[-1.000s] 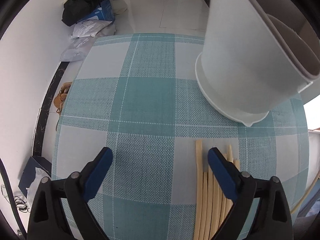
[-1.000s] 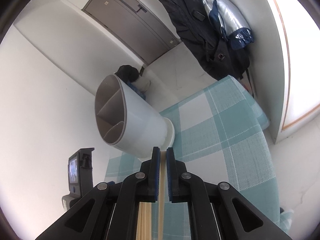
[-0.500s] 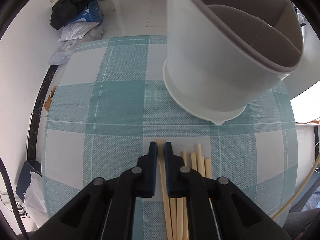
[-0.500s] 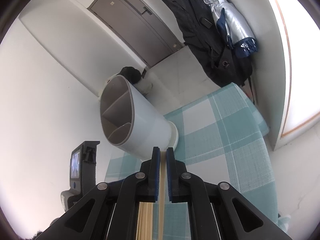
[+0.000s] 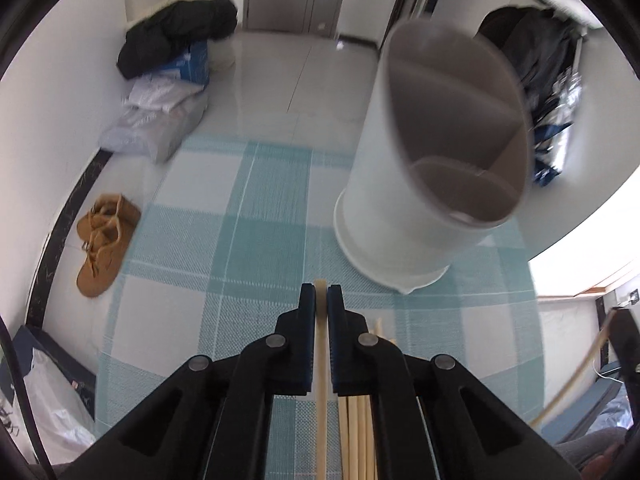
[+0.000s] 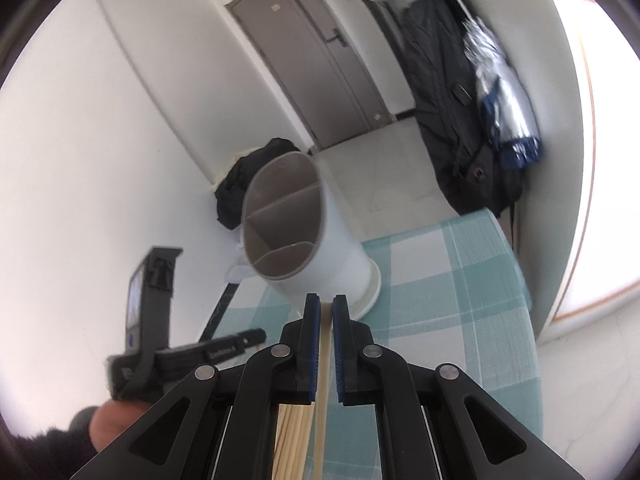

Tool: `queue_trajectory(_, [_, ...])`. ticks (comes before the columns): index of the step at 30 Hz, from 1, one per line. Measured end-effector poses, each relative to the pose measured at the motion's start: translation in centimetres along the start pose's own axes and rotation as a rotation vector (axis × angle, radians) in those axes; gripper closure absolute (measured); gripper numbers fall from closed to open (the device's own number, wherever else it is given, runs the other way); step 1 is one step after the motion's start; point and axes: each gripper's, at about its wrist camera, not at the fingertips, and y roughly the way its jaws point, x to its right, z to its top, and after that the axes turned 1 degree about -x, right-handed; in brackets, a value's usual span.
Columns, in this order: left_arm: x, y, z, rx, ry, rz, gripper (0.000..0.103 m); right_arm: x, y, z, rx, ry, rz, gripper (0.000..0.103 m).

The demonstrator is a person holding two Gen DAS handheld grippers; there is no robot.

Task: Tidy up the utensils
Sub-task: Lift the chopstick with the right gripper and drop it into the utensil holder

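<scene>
Chopsticks: one (image 5: 321,344) pinched in left tool (image 5: 320,292), another (image 6: 326,344) pinched in right tool (image 6: 327,304), remainder (image 5: 358,432) lying on checked worktop (image 5: 256,216) just before white divided holder (image 5: 424,184).

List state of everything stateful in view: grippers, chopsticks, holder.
left gripper: shut on one chopstick
right gripper: shut on another chopstick
loose chopsticks: lying flat on the tablecloth
utensil holder: upright, visible compartments empty
</scene>
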Motion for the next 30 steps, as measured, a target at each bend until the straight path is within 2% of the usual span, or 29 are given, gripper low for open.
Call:
queue_trajectory(5, [1.1,-4.7,-0.2,0.148,0.049,-0.074,0.101,-3.1,-1.2,-0.5,0.057,-0.132,-0.002,0.098])
queue_trajectory(10, [0.8,-6.8,-0.4,0.207,0.121,-0.146,0.101,-4.7,-1.1,-1.2,0.072,-0.168,-0.005,0.098])
queue_trajectory(15, [1.2,-7.5,-0.8,0.206,0.177,-0.161,0.101,-6.2,-1.6,-1.0,0.124,-0.232,-0.032,0.098])
queue_trajectory(19, [1.1,-8.4,-0.9,0.188,0.181,-0.177,0.101,-7.1,-1.9,-0.7,0.165,-0.272,-0.039,0.098])
queue_trajectory(30, [1.5,-9.7,0.9,0.171,0.186,-0.209,0.101,-7.8,-1.9,0.2,0.176,-0.294,-0.028,0.098])
